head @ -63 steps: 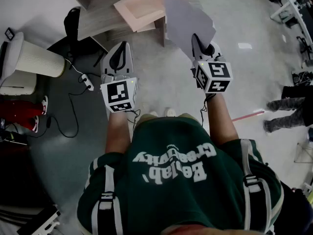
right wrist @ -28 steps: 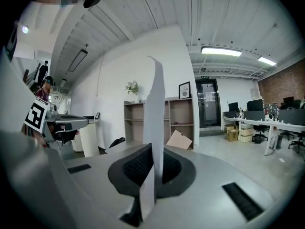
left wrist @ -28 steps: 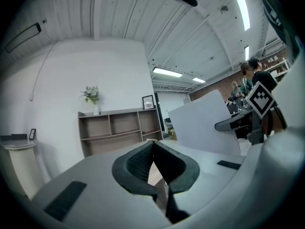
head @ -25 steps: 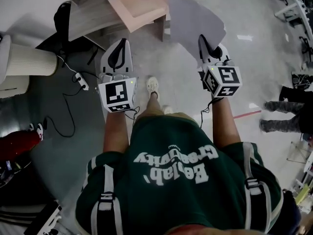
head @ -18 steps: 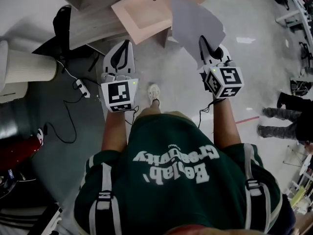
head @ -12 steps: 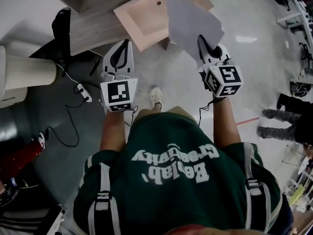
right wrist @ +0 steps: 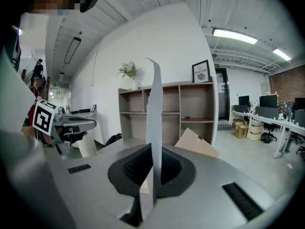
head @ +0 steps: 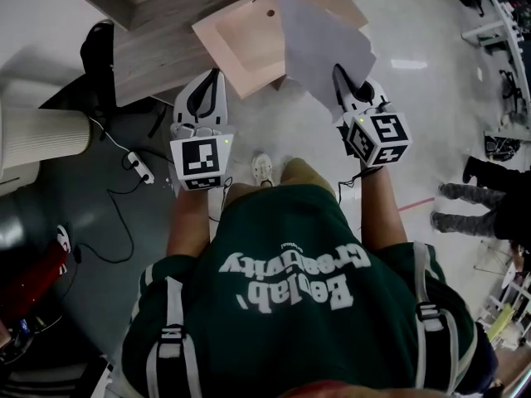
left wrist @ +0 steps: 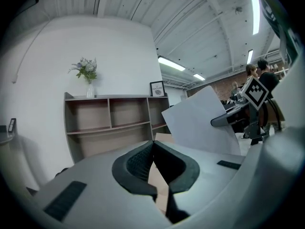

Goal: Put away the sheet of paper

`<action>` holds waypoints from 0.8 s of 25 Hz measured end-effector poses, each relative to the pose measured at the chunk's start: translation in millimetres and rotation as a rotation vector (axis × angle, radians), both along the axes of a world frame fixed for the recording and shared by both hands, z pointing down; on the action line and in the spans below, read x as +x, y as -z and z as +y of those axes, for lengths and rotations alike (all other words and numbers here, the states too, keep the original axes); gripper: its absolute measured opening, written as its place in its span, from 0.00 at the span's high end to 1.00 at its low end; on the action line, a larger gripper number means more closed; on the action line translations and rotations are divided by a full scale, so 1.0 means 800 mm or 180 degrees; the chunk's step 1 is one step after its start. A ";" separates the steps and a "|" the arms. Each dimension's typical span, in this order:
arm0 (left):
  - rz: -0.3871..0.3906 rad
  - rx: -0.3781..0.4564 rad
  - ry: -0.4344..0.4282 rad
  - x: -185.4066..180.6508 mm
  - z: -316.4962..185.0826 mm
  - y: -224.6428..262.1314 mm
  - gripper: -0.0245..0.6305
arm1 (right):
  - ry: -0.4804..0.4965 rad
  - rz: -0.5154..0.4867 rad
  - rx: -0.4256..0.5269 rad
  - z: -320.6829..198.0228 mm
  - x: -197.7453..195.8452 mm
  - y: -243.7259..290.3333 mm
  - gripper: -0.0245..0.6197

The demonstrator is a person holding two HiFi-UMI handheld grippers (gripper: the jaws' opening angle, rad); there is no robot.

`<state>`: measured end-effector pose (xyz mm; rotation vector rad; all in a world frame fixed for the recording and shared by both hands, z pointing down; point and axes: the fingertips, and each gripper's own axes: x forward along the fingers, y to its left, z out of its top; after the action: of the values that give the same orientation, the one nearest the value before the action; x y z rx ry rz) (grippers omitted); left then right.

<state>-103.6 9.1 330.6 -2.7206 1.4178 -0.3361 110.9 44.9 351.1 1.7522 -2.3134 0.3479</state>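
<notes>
**Desk:** Where is the sheet of paper [head: 319, 44] in relation to the shelf unit [left wrist: 119, 126]?

**Photographer:** Short of the shelf unit and in front of it, carried in the air. Seen from the head, the sheet's far end overlaps the cardboard panels [head: 241, 36] that lean at the shelf unit's foot. It has not reached any compartment.

**Desk:** What holds it?

**Photographer:** The right gripper [head: 344, 85] is clamped on the sheet's near edge. In that gripper's own view the paper rises edge-on from between the closed pads and stands almost upright. Its long axis runs up and away from the jaws, towards the shelf unit.

**Desk:** And the other tool?

**Photographer:** The left gripper [left wrist: 155, 163] has its jaw tips pressed together with nothing between them. It rides on the person's left, level with the right one and well apart from the sheet. It too faces the shelf unit, more towards the end where a plant [left wrist: 86, 70] stands on top.

**Desk:** So what does the coming move turn on?

**Photographer:** By the look of it, on the sheet's free end leading into the shelf unit. The open compartments lie straight ahead of the right gripper and beyond the leaning cardboard. The right hand is both the holder and the nearer one. The upright sheet would probably have to be tipped flat to slide onto a shelf.
</notes>
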 end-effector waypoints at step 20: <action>-0.0204 -0.0157 0.0164 0.035 -0.117 -0.022 0.94 | 0.0253 -0.0014 -0.0383 -0.149 0.057 -0.047 0.91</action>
<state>-76.0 -84.3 348.5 -2.6889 1.4840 -0.4629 156.4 -73.9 388.7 1.6002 -2.3058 0.4670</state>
